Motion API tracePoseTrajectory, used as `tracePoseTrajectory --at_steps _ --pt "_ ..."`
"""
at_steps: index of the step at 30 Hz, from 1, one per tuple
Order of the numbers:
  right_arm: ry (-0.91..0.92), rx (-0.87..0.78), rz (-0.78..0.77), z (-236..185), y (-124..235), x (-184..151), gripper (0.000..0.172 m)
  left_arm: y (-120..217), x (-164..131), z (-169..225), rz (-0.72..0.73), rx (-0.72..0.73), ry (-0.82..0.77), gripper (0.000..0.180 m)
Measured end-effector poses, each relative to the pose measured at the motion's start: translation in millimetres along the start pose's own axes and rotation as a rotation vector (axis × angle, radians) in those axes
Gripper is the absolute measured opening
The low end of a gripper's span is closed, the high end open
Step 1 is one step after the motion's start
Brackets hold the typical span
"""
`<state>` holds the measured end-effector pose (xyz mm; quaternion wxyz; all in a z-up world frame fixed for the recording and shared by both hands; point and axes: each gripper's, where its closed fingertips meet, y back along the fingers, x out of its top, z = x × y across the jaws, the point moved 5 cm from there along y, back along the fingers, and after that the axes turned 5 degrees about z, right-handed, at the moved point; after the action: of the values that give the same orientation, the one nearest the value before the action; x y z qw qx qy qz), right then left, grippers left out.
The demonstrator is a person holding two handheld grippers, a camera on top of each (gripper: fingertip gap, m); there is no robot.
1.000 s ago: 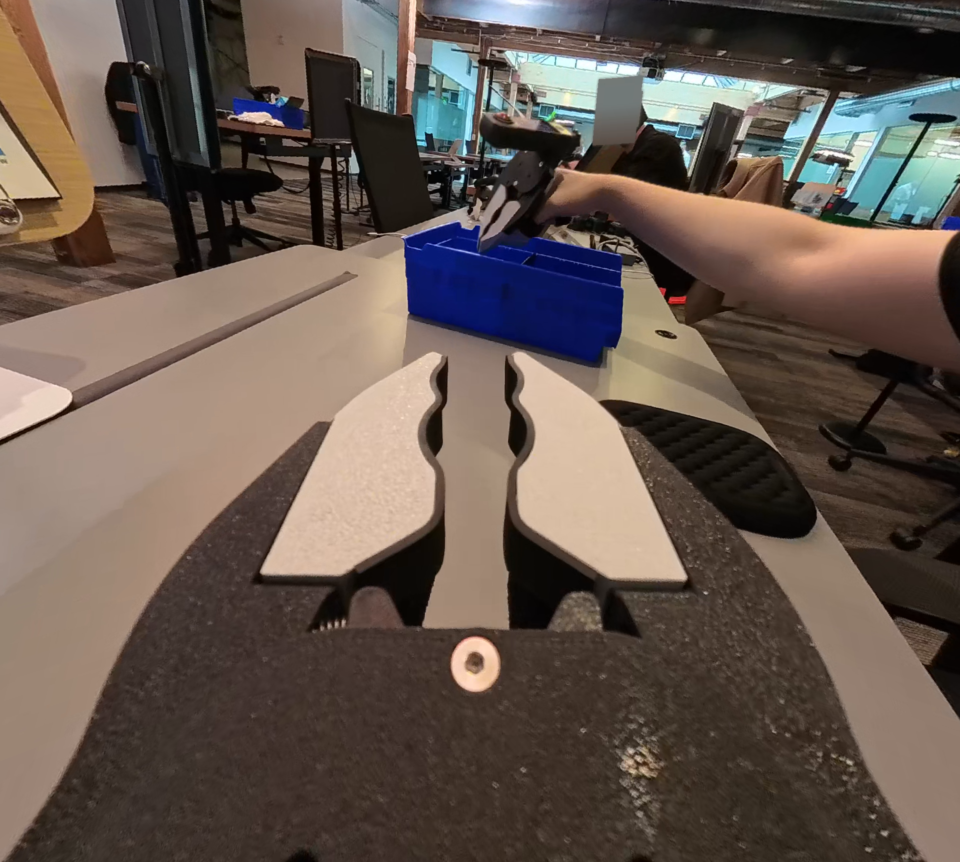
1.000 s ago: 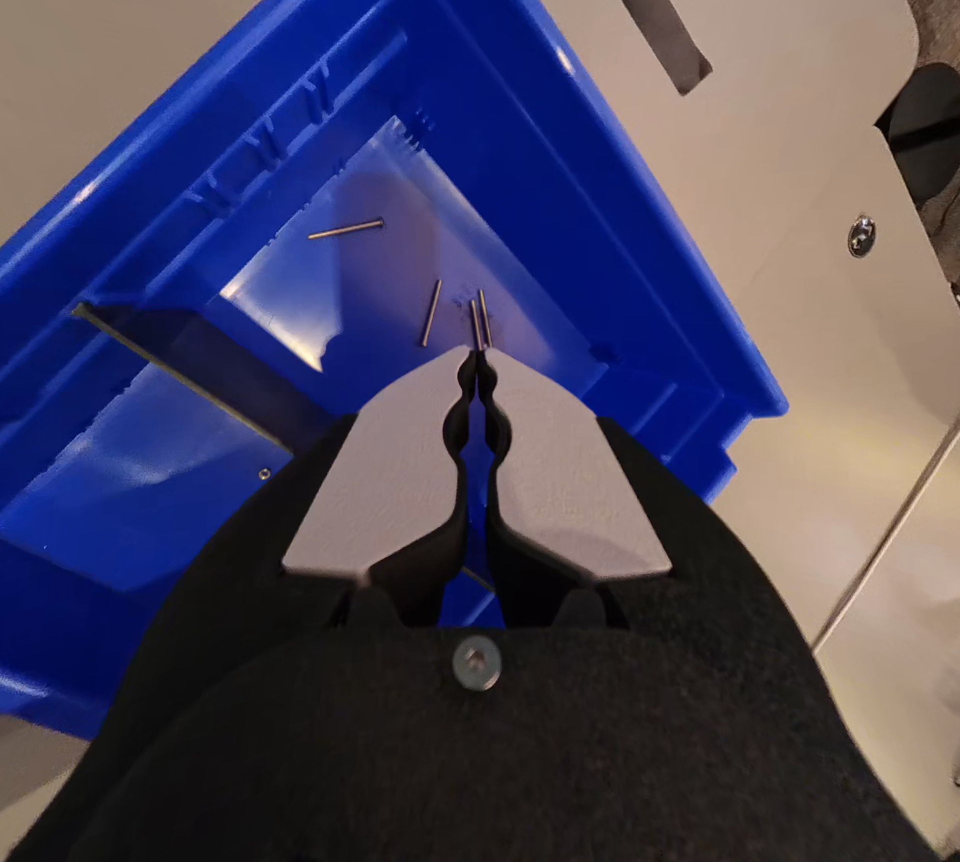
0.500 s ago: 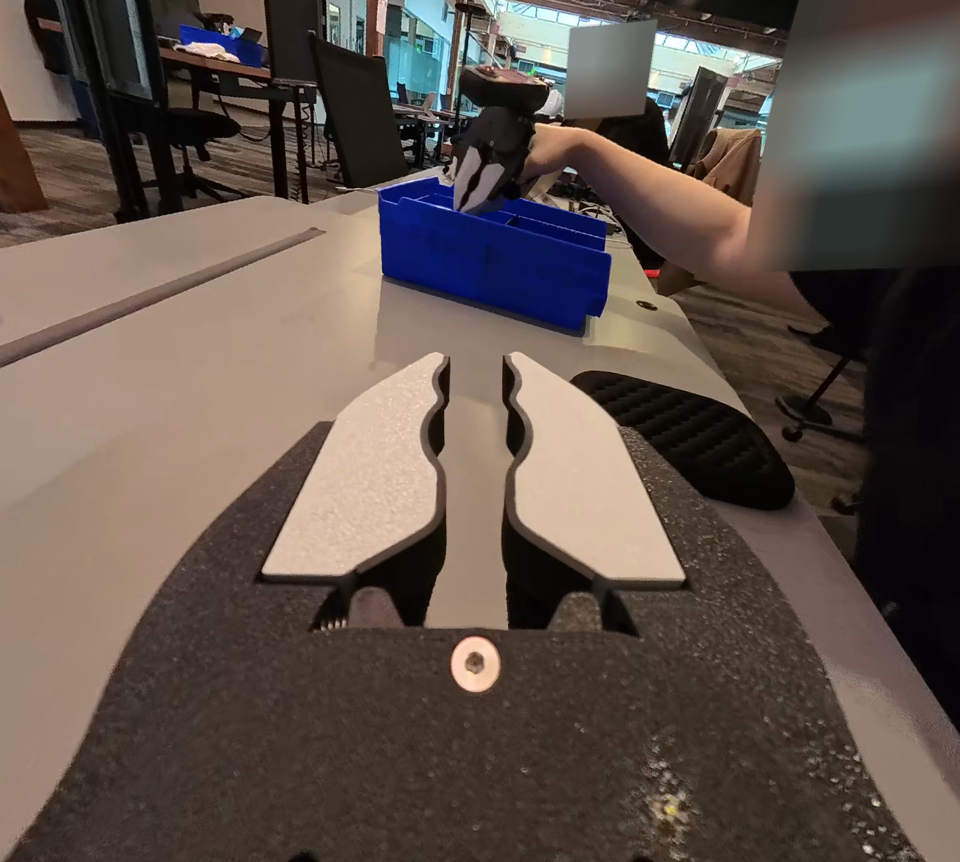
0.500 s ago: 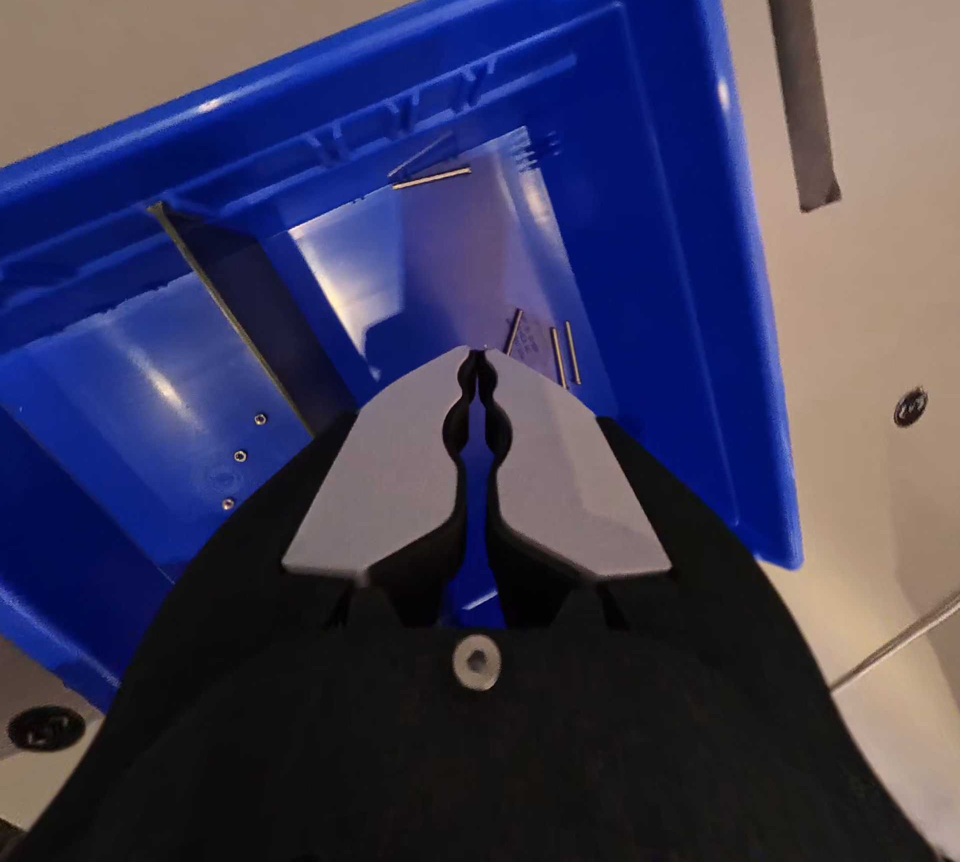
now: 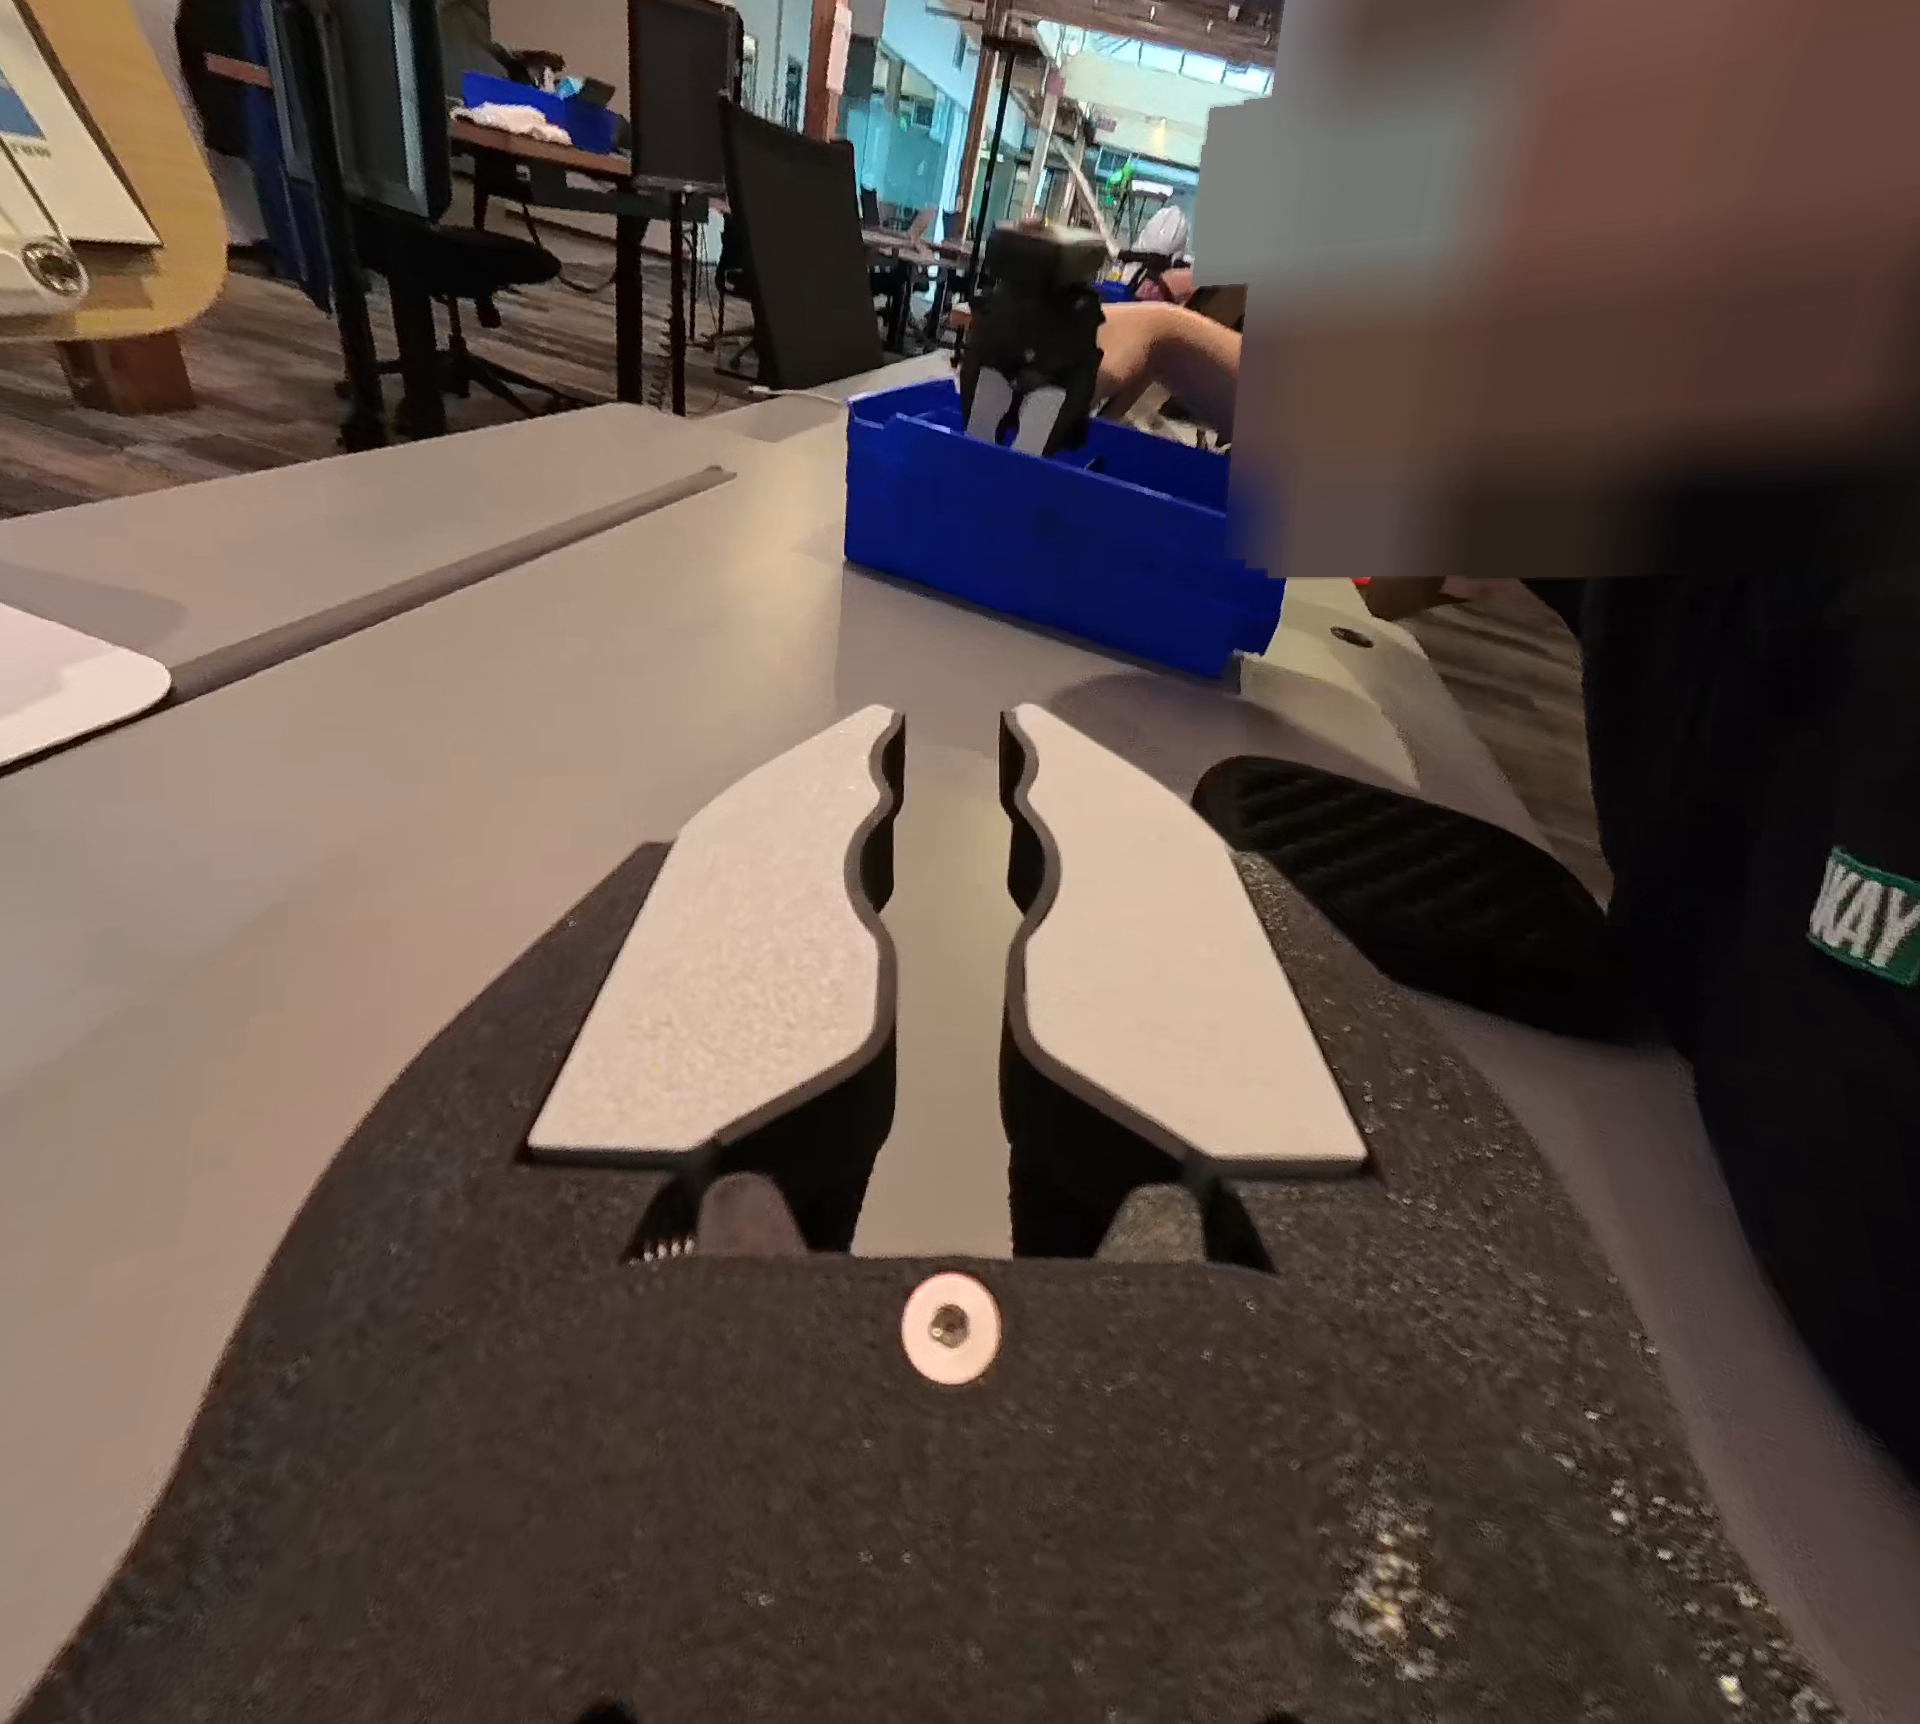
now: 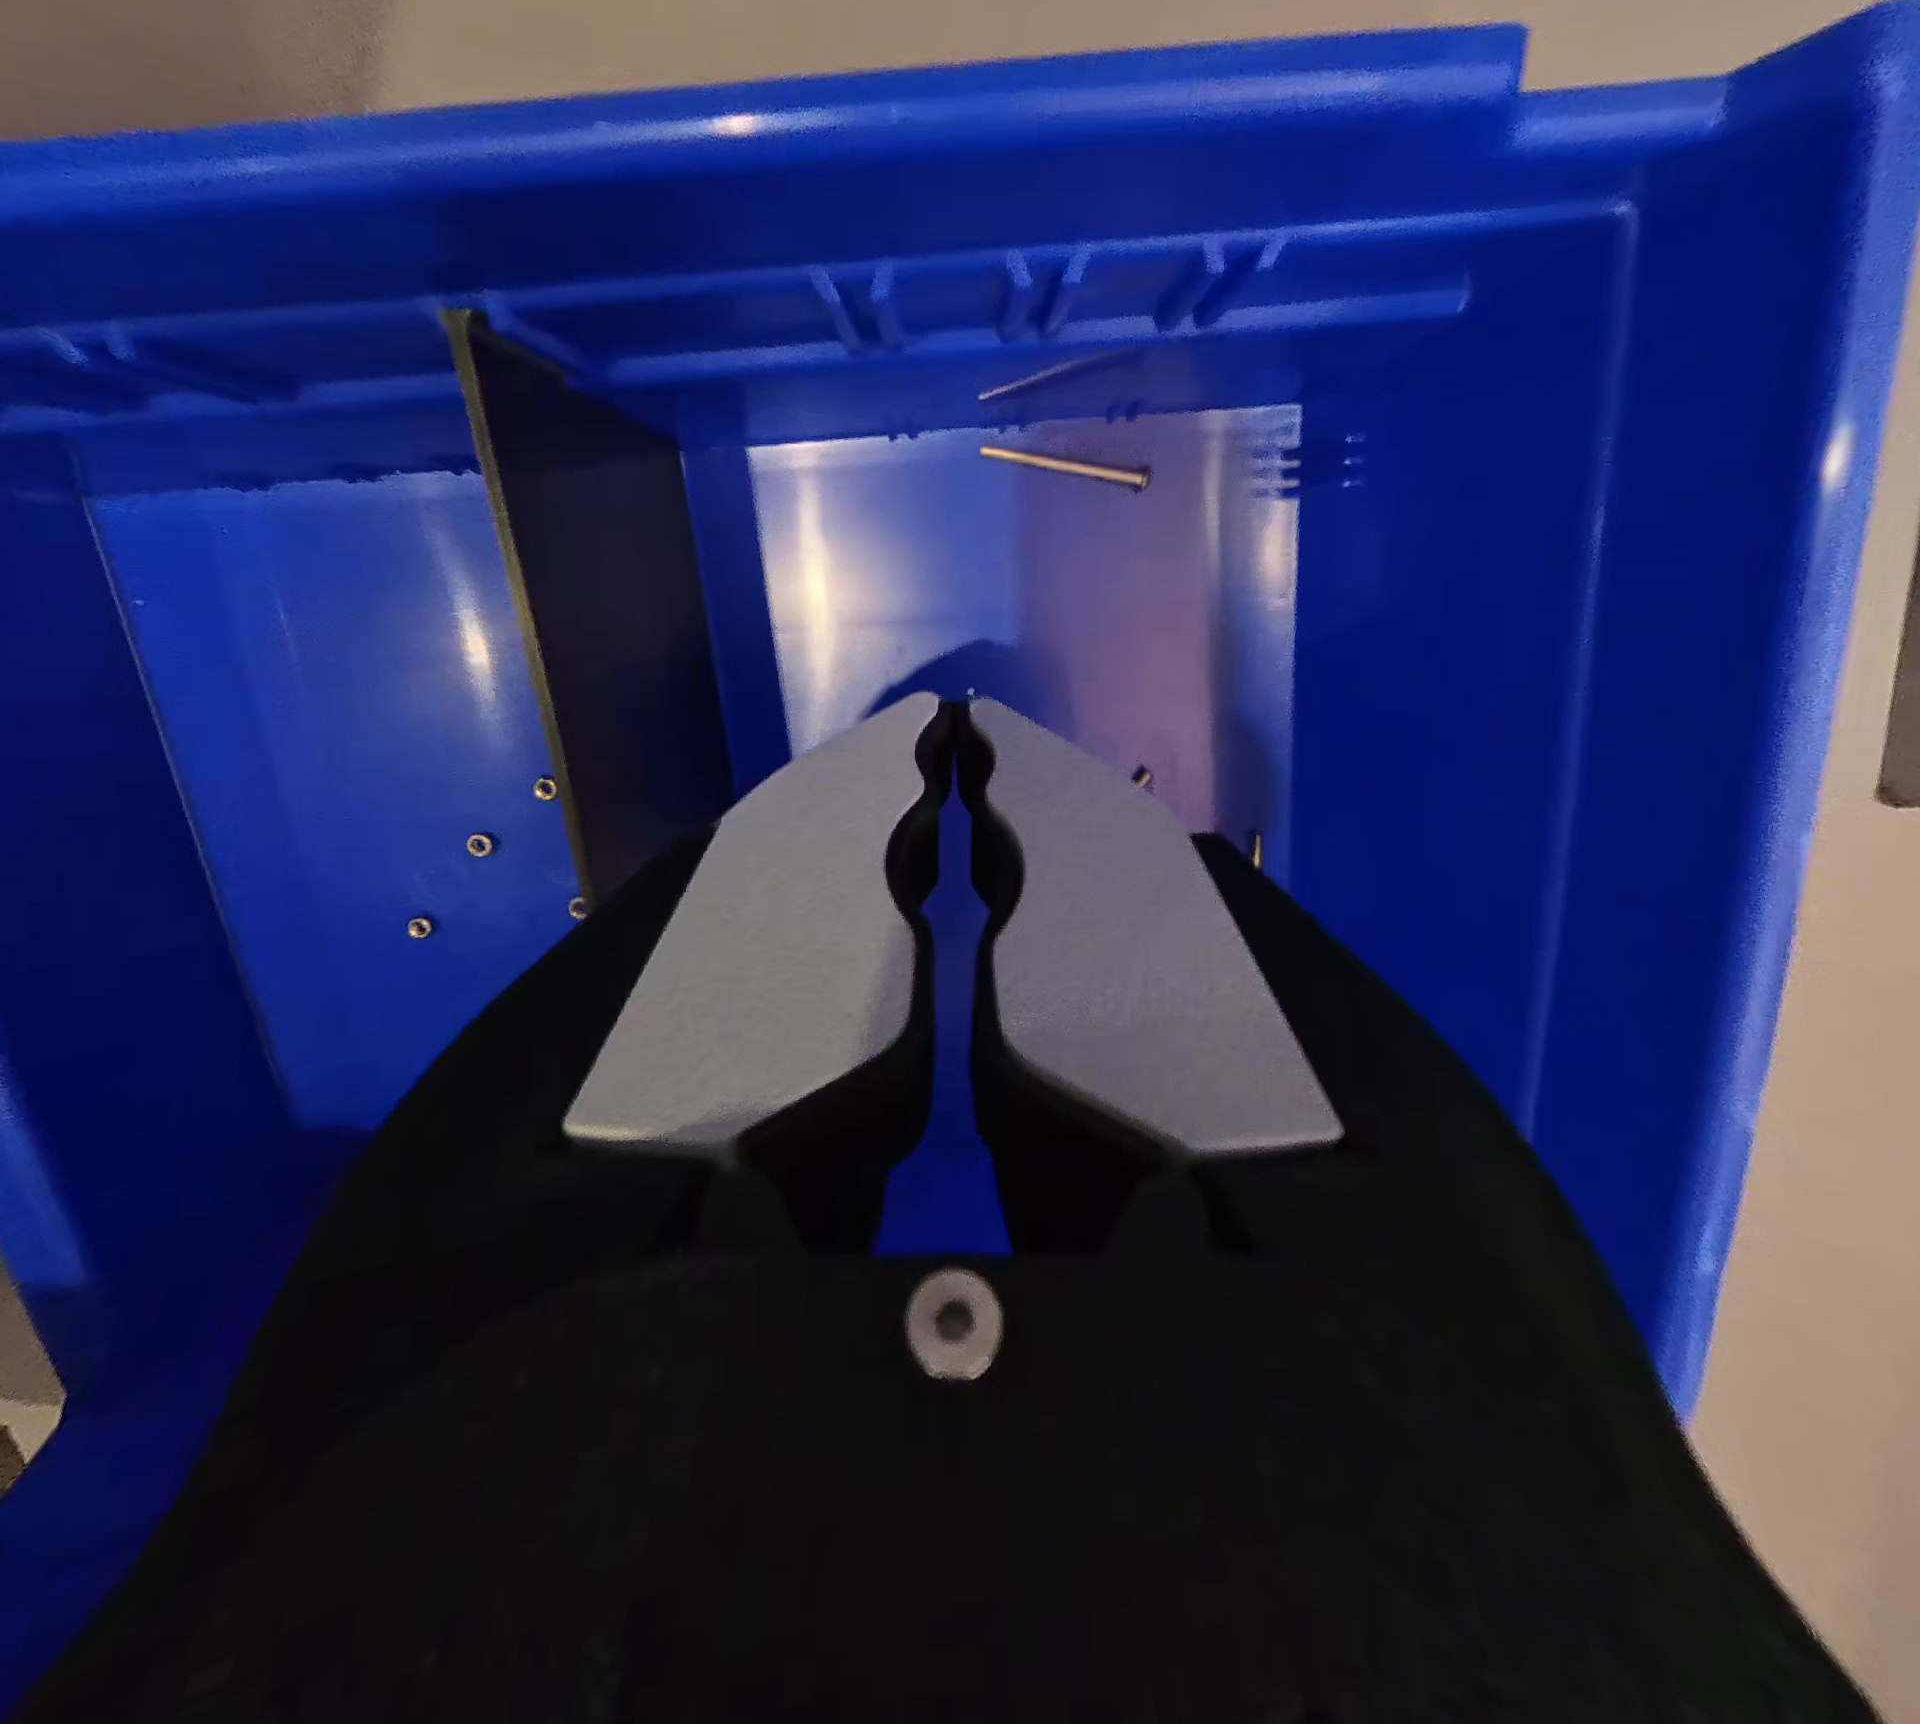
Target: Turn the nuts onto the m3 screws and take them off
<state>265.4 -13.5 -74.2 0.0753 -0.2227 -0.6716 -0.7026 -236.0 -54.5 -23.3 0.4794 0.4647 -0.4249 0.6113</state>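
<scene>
Blue bin [image 6: 1714,531]: right gripper [image 6: 954,706] dips inside, fingertips together.

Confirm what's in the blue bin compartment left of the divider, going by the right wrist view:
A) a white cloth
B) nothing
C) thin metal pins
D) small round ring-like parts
D: small round ring-like parts dot the floor left of the divider in the blue bin; a thin metal pin lies in the compartment right of it.

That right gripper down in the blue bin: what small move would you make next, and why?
Probably lift the right gripper straight up. Its fingertips are nearly together over the blue bin floor, whether on a pin is unclear; loose metal pins lie nearby.
</scene>
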Motion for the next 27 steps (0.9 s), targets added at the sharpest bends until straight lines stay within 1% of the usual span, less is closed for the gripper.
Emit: tracePoseTrajectory --at_steps 1,6,8,10,13,15,17,19,20,22,25,27 --pt "0.0 0.013 0.005 -0.6 1.0 0.5 0.0 0.0 -0.9 0.2 -0.012 0.001 -0.005 0.017" --pt "0.069 -0.016 -0.068 0.7 4.8 3.9 0.0 -1.8 1.9 -0.4 -0.011 -0.011 -0.008 0.017" --pt "0.062 -0.074 -0.104 7.8 9.7 2.7 0.0 -2.3 1.4 -0.7 -0.009 -0.017 0.006 0.017" --pt "0.04 -0.146 -0.098 15.0 20.2 1.9 0.0 -2.1 0.3 0.0 -0.019 -0.021 0.005 0.017" --pt "-0.027 -0.215 0.018 16.4 43.0 4.3 0.0 -1.0 0.6 2.3 -0.018 -0.025 -0.001 0.017" --pt "-0.068 -0.292 0.116 14.2 60.0 4.8 0.0 0.7 0.7 4.7 -0.026 -0.03 0.003 0.017" --pt "-0.121 -0.356 0.212 5.7 74.7 4.5 0.0 2.0 4.7 7.1 -0.016 -0.024 -0.01 0.017" --pt "-0.221 -0.465 0.299 -1.3 88.5 2.3 0.0 1.8 11.7 11.2 0.02 -0.033 -0.016 0.017" --pt "-0.261 -0.487 0.35 -8.2 93.3 3.1 0.0 1.4 14.2 12.5 0.036 -0.034 -0.014 0.017" --pt "-0.31 -0.544 0.494 -23.3 102.7 9.7 0.0 0.7 15.0 16.6 0.044 -0.054 -0.01 0.017" --pt "-0.376 -0.569 0.678 -49.0 112.5 26.1 0.001 1.4 15.1 21.9 0.067 -0.074 0.005 0.017" --pt "-0.379 -0.554 0.755 -67.4 112.9 41.8 0.007 2.1 18.6 23.6 0.094 -0.061 0.014 0.017"
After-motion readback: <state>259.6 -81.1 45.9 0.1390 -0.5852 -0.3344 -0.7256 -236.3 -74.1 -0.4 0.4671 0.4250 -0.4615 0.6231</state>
